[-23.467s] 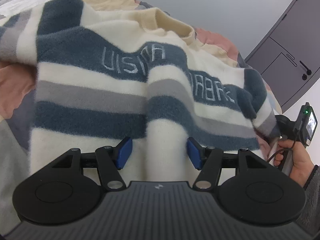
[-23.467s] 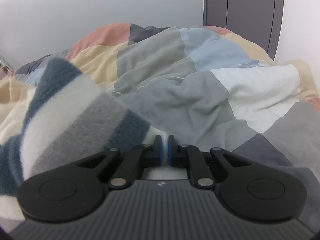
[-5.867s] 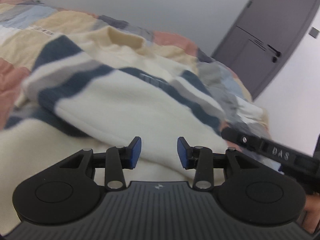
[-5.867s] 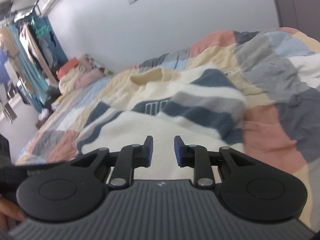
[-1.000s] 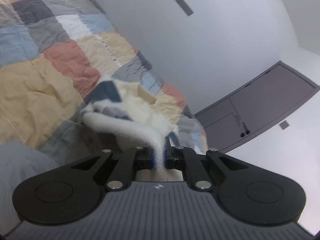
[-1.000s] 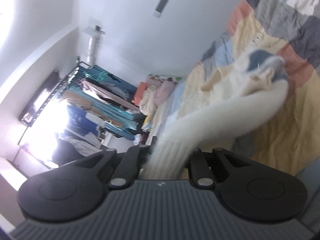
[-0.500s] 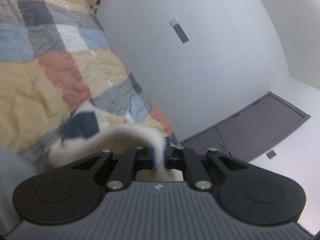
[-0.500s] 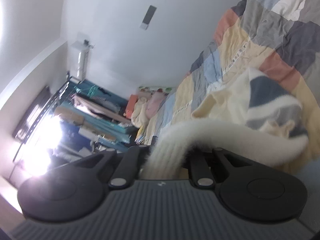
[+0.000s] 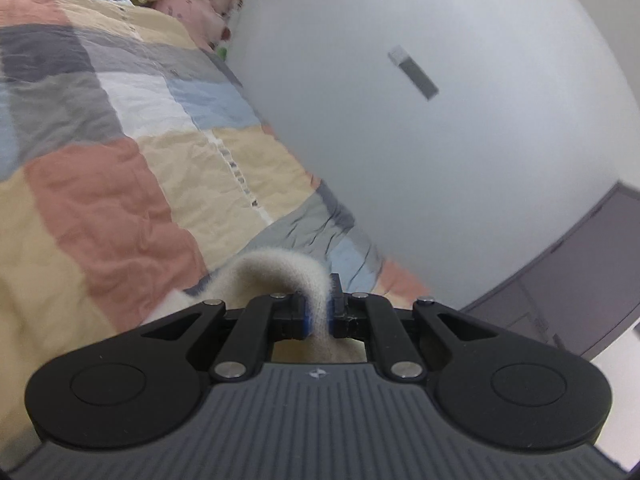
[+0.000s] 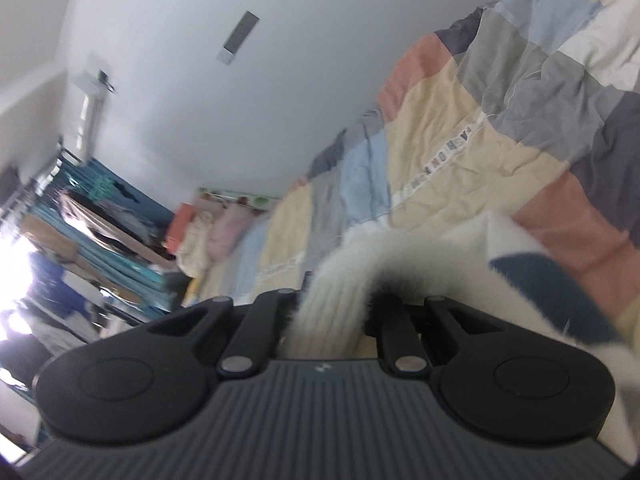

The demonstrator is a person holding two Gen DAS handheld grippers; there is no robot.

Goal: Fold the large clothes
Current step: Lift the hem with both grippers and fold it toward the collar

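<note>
sweater (image 9: 280, 276) fabric, cream and fuzzy, arches out of the left gripper (image 9: 319, 314), whose jaws pinch it tight just above the patchwork quilt (image 9: 108, 208). from the right wrist, the right gripper (image 10: 332, 312) clamps the sweater's ribbed hem, its navy stripe lying on the quilt beside the jaws.

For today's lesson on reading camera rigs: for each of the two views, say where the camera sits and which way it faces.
Left wrist: sits on the left gripper, faces along its fingers across the patchwork quilt toward a wall and grey door.
Right wrist: sits on the right gripper, faces over the quilt toward a clothes rack.
Shared: each gripper shut on the fleecy sweater; no hand visible.
</note>
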